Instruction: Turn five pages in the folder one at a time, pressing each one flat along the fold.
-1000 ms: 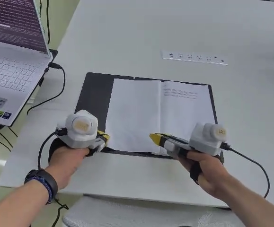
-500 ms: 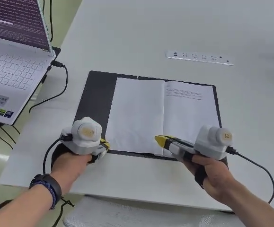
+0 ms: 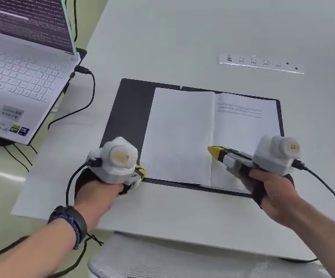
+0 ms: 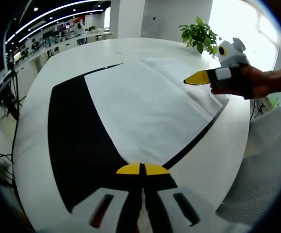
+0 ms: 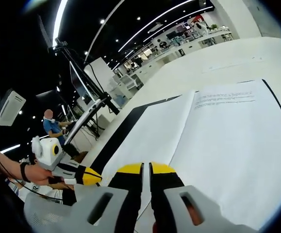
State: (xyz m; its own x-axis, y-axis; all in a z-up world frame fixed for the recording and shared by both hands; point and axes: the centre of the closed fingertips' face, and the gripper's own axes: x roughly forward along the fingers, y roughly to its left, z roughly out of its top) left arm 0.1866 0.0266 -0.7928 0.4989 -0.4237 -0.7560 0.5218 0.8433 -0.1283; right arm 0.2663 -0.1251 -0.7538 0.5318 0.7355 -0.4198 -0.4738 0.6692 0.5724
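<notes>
The black folder (image 3: 131, 116) lies open on the white table, with a blank white page (image 3: 179, 136) to the left of the fold and a page with a few printed lines (image 3: 245, 121) to the right. My left gripper (image 3: 138, 172) rests shut at the folder's near left corner; its yellow tips (image 4: 142, 169) meet over the black cover (image 4: 77, 141). Held low above the pages, my right gripper (image 3: 215, 152) points left near the bottom of the fold. Its jaws (image 5: 146, 168) stand shut with nothing between them, over the pages (image 5: 227, 141).
An open laptop (image 3: 22, 58) stands at the far left with a black cable (image 3: 80, 104) running toward the folder. A white power strip (image 3: 260, 62) lies behind the folder. The table's near edge (image 3: 173, 234) runs just behind my hands.
The camera has shifted, so the whole picture has slid right. My right gripper has crept a little farther over the pages toward the fold. The left gripper stays at the folder's corner.
</notes>
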